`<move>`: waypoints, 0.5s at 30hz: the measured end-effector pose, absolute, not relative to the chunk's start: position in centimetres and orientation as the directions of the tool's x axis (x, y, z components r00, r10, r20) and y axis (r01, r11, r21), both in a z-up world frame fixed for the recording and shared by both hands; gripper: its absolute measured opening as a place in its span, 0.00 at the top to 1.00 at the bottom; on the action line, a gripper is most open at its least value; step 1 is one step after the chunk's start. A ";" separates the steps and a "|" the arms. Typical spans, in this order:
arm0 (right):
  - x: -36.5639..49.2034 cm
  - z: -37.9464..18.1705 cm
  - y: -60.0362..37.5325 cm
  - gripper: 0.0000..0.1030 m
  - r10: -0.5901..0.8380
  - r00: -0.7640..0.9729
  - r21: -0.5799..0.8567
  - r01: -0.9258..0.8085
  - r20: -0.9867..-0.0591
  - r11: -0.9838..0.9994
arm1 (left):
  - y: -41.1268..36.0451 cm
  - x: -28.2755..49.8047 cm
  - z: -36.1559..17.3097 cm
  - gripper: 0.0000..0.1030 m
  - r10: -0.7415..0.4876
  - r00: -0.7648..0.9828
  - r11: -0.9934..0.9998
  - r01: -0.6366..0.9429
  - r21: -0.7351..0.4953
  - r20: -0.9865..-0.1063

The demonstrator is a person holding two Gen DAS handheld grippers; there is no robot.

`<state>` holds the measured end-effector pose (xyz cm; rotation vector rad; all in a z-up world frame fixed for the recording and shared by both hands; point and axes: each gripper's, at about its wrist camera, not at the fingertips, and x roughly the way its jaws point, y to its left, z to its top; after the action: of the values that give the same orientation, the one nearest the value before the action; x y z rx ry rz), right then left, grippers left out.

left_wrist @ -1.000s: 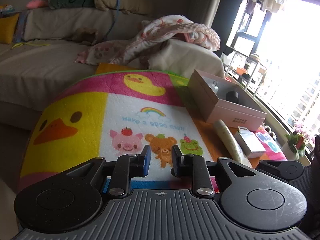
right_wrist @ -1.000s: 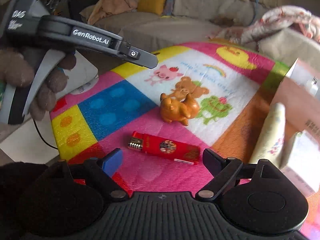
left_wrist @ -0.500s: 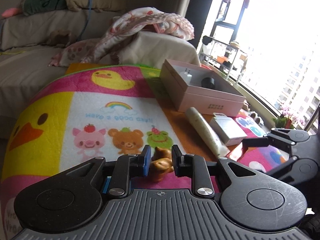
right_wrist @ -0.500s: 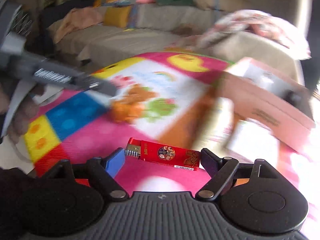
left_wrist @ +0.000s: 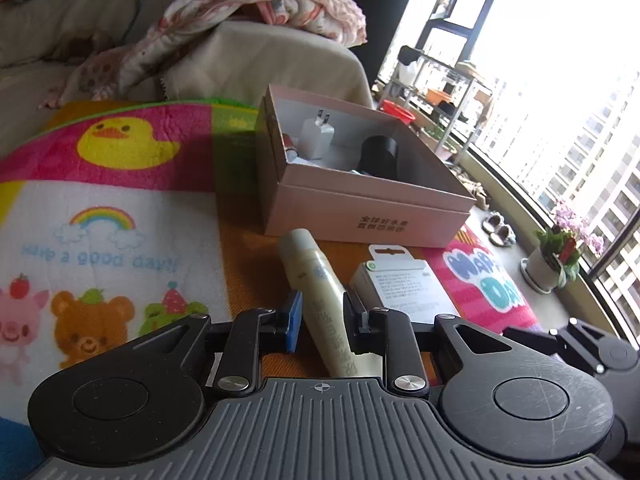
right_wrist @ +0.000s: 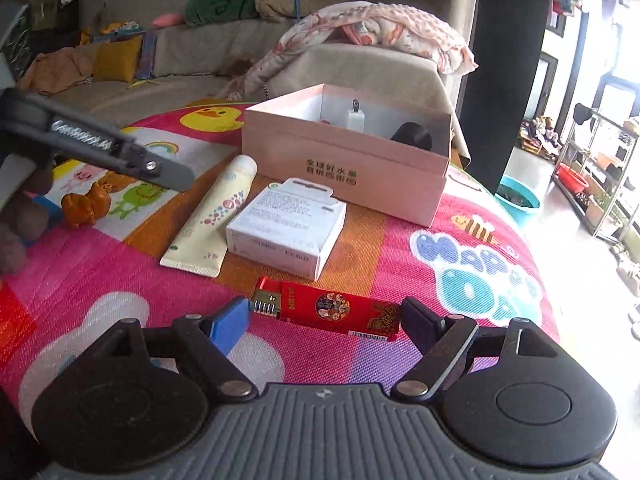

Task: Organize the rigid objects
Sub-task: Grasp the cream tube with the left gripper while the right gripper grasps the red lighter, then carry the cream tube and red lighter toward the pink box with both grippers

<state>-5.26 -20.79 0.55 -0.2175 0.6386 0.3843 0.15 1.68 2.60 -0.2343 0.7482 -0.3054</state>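
My right gripper (right_wrist: 325, 317) is shut on a red lighter (right_wrist: 328, 310), gripped end to end and held above the colourful mat (right_wrist: 440, 248). Ahead stands an open pink box (right_wrist: 340, 160) holding a white charger plug (left_wrist: 316, 136) and a black cylinder (left_wrist: 378, 156). A cream tube (right_wrist: 216, 208) and a small white carton (right_wrist: 288, 224) lie in front of the box. My left gripper (left_wrist: 322, 314) is shut and holds nothing; it hovers over the tube (left_wrist: 320, 280), which shows through the gap below. An orange toy figure (right_wrist: 86, 204) lies on the mat at the left.
A beige sofa (right_wrist: 192, 52) with cushions and a draped blanket (right_wrist: 372, 28) runs behind the mat. At the right are a window, metal shelves (right_wrist: 600, 152), a teal basin (right_wrist: 518, 200) and a potted plant (left_wrist: 560, 248). A gloved hand (right_wrist: 20, 216) holds the left gripper.
The right jaws closed on the lighter, lifted it off the mat and swung right toward the pink box. The left gripper, still shut, swept right from the toy to over the tube.
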 end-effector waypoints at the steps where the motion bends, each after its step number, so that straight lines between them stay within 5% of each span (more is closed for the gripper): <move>1: -5.7 0.4 -20.9 0.19 0.283 0.745 -0.078 -0.409 -0.604 0.909 | 1.5 0.9 2.3 0.76 -0.355 0.686 0.927 0.173 -0.331 -0.635; 6: -5.4 0.2 -21.7 0.17 0.306 0.732 -0.017 -0.398 -0.609 0.917 | 0.0 2.7 1.3 0.60 -0.342 0.679 0.932 0.158 -0.325 -0.649; 15: -5.1 0.0 -22.2 0.14 0.327 0.713 0.036 -0.391 -0.620 0.920 | -2.8 3.2 0.8 0.63 -0.258 0.710 0.965 0.228 -0.132 -0.655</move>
<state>-5.11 -22.19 0.02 -0.0996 0.6668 0.3985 3.17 -2.81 0.85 -0.0427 0.7336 -0.2696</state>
